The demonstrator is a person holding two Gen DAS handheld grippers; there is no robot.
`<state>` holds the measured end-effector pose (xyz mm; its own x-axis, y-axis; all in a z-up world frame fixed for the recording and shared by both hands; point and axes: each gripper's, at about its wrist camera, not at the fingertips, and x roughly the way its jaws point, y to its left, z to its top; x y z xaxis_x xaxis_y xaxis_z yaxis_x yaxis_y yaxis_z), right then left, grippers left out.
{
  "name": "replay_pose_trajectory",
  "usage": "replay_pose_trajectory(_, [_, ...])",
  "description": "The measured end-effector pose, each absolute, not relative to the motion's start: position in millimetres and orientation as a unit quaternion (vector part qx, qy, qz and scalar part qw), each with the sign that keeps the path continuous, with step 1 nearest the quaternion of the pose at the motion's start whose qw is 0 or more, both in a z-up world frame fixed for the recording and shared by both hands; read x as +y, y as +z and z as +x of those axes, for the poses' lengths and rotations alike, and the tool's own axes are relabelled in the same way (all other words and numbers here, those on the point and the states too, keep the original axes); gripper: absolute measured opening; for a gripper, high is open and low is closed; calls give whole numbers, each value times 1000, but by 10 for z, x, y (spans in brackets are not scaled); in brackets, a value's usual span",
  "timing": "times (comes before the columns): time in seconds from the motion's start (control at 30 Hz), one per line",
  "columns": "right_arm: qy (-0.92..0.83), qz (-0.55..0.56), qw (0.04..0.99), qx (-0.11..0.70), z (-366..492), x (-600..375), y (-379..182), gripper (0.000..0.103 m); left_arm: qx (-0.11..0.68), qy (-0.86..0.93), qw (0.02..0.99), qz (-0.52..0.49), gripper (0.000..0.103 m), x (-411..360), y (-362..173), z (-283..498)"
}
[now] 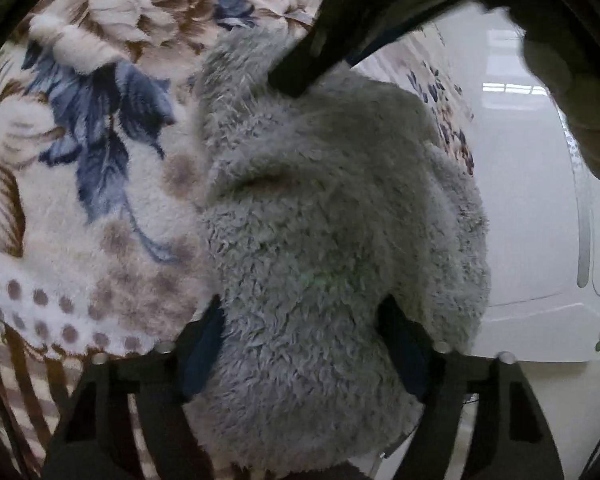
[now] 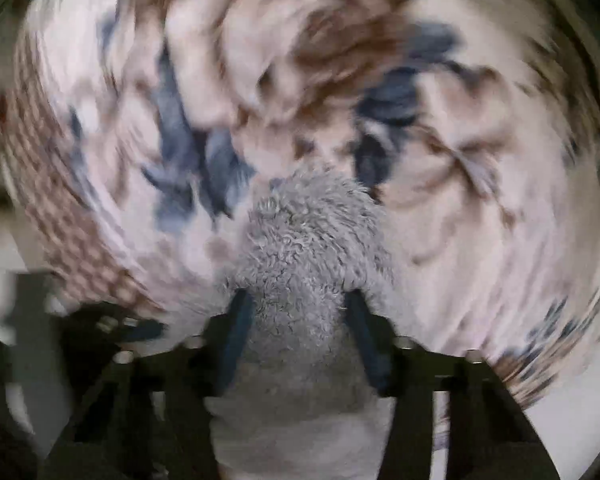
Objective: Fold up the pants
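Both grippers, left (image 1: 300, 356) and right (image 2: 300, 332), jaws clenched on the bunched grey pants (image 1: 320, 220) over the floral blanket (image 1: 100, 140); folding barely begun.

Soft, even indoor light fills the left wrist view, where the grey fleece pants (image 1: 320, 240) and the floral blanket (image 1: 100, 140) show crisp fibres at centre. A window's reflection glares on the glossy white floor (image 1: 516, 92) at right. Fisheye curvature bends the edges into a dark vignette. The right wrist view is heavily smeared by swirling motion blur; only the fleece (image 2: 304, 248) at centre stays sharp, and shadows are faint.
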<state>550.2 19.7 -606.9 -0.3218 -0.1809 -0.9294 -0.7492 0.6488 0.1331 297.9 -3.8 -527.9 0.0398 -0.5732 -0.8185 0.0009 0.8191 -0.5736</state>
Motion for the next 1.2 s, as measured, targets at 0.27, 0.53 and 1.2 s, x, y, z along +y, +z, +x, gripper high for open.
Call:
replay_pose_trajectory(0.27, [215, -218, 543, 782, 5803, -250, -6042, 18, 633, -181, 723, -211, 58, -155, -5178, 2724])
replay_pose_trajectory(0.53, [260, -101, 502, 818, 6116, -503, -5805, 31, 631, -163, 729, -211, 58, -302, -5109, 2634])
replay_pose_trajectory(1.2, [287, -40, 496, 819, 6659, -554, -6156, 61, 629, -128, 724, -252, 70, -225, -5078, 2739])
